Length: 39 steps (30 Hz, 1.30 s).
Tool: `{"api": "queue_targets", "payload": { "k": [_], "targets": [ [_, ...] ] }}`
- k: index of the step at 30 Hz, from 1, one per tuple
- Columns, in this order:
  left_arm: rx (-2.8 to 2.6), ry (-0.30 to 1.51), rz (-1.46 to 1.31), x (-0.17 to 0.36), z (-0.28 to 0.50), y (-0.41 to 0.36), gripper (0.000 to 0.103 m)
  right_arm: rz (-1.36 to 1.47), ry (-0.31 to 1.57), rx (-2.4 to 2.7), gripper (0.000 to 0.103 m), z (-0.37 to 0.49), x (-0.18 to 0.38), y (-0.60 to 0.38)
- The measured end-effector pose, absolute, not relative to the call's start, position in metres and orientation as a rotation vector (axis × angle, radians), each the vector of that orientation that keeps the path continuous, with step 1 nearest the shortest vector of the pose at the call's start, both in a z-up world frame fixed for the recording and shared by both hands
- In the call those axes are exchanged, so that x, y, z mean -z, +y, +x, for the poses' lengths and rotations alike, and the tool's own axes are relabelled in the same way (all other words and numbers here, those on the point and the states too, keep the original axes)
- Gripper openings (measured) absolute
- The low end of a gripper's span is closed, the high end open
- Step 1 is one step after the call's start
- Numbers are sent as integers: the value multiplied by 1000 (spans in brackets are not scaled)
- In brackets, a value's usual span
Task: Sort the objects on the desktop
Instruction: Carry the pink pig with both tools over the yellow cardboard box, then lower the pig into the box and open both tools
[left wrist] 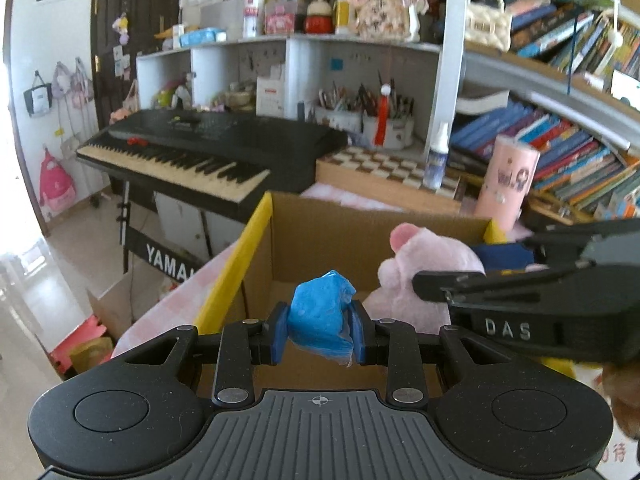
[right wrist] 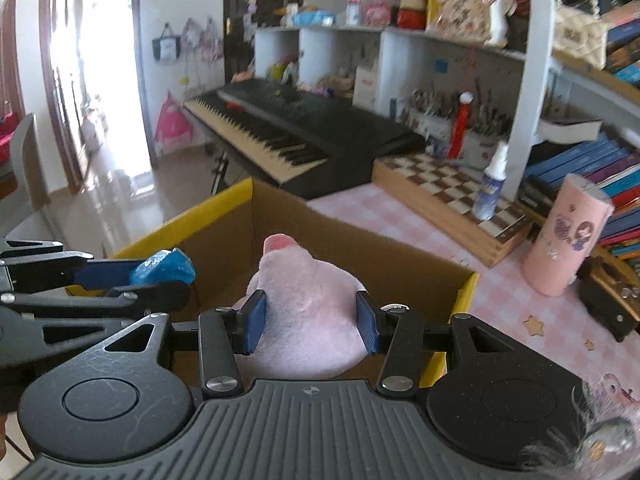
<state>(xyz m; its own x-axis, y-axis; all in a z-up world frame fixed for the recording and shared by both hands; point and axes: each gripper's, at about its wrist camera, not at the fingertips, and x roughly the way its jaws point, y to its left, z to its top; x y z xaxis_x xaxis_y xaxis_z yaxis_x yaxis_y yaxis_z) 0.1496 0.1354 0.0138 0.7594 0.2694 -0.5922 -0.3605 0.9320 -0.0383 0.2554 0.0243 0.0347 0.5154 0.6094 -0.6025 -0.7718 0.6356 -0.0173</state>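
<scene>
1. Left wrist view: cardboard box (left wrist: 320, 248) with yellow outer sides sits open on the pink checked tablecloth (right wrist: 404, 220).
2. Right gripper (right wrist: 311, 322) clamps the pink plush toy (right wrist: 308, 316) above the box.
3. Left gripper (left wrist: 320, 334), jaws narrow, pinches the crumpled blue wrapper (left wrist: 322, 316) over the box.

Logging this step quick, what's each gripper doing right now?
Left gripper: shut on the blue crumpled packet.
Right gripper: shut on the pink plush toy.
</scene>
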Motion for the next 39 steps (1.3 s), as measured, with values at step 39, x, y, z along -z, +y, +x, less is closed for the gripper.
{"api": "queue_targets", "payload": {
  "k": [39],
  "targets": [
    [-340,693,-100,5,161,130,35,-321,728,-841,50,281,-15,33]
  ]
}}
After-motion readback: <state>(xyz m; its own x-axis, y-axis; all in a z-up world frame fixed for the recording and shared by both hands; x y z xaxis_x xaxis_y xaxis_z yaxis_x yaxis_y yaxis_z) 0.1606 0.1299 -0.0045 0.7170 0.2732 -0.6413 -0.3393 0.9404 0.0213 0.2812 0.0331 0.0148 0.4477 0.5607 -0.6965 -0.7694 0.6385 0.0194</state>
